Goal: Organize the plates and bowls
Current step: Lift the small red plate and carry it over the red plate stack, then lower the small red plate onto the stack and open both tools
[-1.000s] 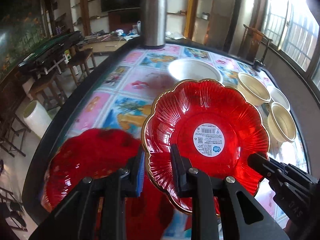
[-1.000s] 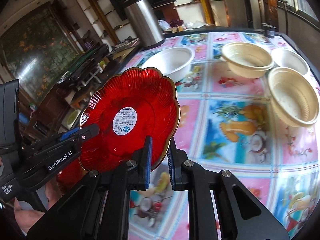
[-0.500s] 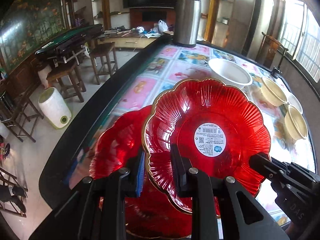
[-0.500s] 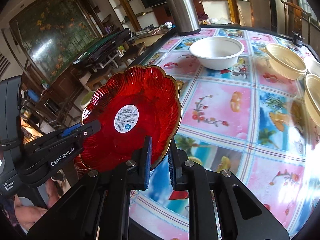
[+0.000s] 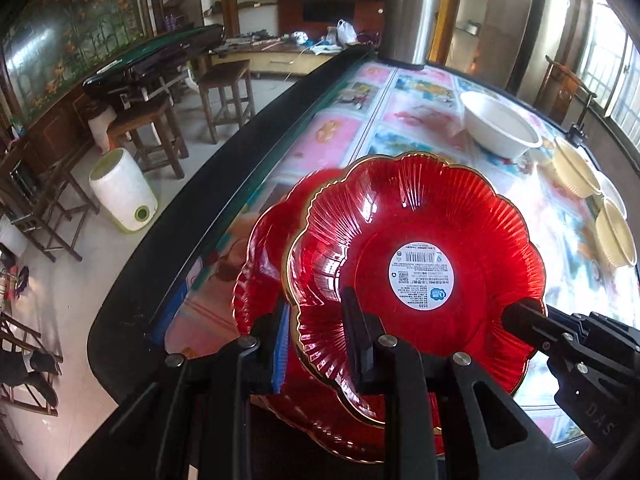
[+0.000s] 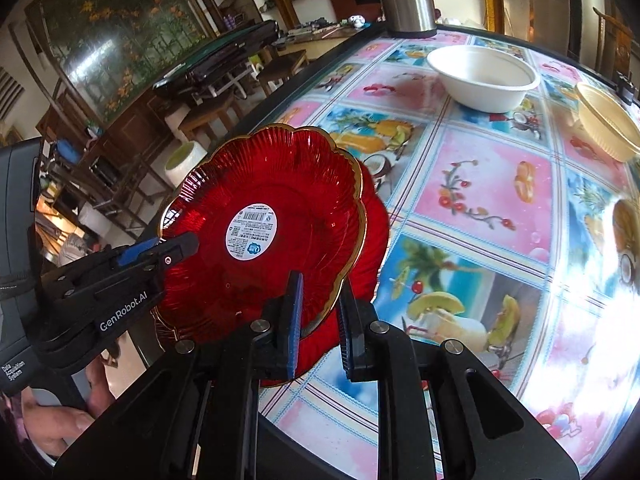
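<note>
A red scalloped plate (image 5: 420, 240) with a gold rim and a white sticker is held by both grippers, just above a second red plate (image 5: 268, 240) lying near the table's front left edge. My left gripper (image 5: 314, 332) is shut on the held plate's near rim. My right gripper (image 6: 318, 312) is shut on its opposite rim; the plate (image 6: 272, 232) and the lower plate (image 6: 376, 224) show in the right wrist view. The right gripper also appears in the left wrist view (image 5: 520, 316), the left gripper in the right wrist view (image 6: 176, 248).
A white bowl (image 5: 500, 128) and several cream bowls (image 5: 576, 168) sit further back on the fruit-pattern tablecloth (image 6: 480, 184). A steel thermos (image 5: 408, 12) stands at the far edge. Stools (image 5: 160, 120) and a white bin (image 5: 120, 196) stand on the floor to the left.
Both grippers have carried the held plate left and toward the table's edge, so it now sits over the second red plate. The grips have not changed.
</note>
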### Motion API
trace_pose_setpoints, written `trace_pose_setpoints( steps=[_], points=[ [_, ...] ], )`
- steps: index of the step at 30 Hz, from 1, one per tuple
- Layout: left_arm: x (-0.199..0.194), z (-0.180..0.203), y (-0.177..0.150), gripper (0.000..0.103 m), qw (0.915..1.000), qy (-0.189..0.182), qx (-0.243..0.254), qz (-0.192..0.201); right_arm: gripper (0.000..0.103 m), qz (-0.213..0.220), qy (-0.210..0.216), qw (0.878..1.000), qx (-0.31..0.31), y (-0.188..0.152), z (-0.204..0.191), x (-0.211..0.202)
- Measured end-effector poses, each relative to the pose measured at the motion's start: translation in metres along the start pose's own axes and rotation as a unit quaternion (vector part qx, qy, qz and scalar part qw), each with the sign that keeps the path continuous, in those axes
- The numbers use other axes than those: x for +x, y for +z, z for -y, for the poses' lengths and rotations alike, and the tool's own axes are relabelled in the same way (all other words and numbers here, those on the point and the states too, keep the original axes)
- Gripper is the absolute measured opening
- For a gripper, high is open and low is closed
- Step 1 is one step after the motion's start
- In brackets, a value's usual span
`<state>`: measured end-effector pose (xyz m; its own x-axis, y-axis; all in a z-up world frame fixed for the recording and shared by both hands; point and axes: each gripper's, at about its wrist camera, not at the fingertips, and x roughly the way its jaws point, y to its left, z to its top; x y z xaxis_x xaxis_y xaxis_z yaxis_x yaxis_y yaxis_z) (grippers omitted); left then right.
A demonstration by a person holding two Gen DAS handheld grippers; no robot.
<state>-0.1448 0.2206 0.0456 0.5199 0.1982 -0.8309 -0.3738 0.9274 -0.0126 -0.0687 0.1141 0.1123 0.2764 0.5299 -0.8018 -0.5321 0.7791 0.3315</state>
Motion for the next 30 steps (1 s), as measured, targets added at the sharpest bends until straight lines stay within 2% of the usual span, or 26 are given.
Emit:
trace_pose_setpoints(
  steps=[10, 13, 17, 23, 30],
  points=[
    [0.013, -0.008, -0.002, 0.024, 0.9999, 0.005, -0.004, -0.014, 0.016, -0.029, -0.014, 0.999, -0.010, 0.005, -0.005, 0.020],
    [0.014, -0.008, -0.003, 0.024, 0.9998, 0.008, -0.001, -0.015, 0.016, -0.037, -0.030, 0.999, -0.022, 0.007, -0.009, 0.024],
    [0.016, -0.004, -0.003, 0.027, 0.9996, 0.021, 0.013, -0.016, 0.022, -0.047, -0.048, 0.997, -0.040, 0.011, -0.015, 0.028],
    [0.015, -0.002, -0.005, 0.028, 0.9992, 0.033, 0.022, -0.011, 0.023, -0.062, -0.073, 0.994, -0.057, 0.015, -0.019, 0.033],
    [0.013, 0.000, -0.007, 0.030, 0.9980, 0.049, 0.038, -0.009, 0.027, -0.075, -0.122, 0.984, -0.103, 0.016, -0.033, 0.033]
  ],
)
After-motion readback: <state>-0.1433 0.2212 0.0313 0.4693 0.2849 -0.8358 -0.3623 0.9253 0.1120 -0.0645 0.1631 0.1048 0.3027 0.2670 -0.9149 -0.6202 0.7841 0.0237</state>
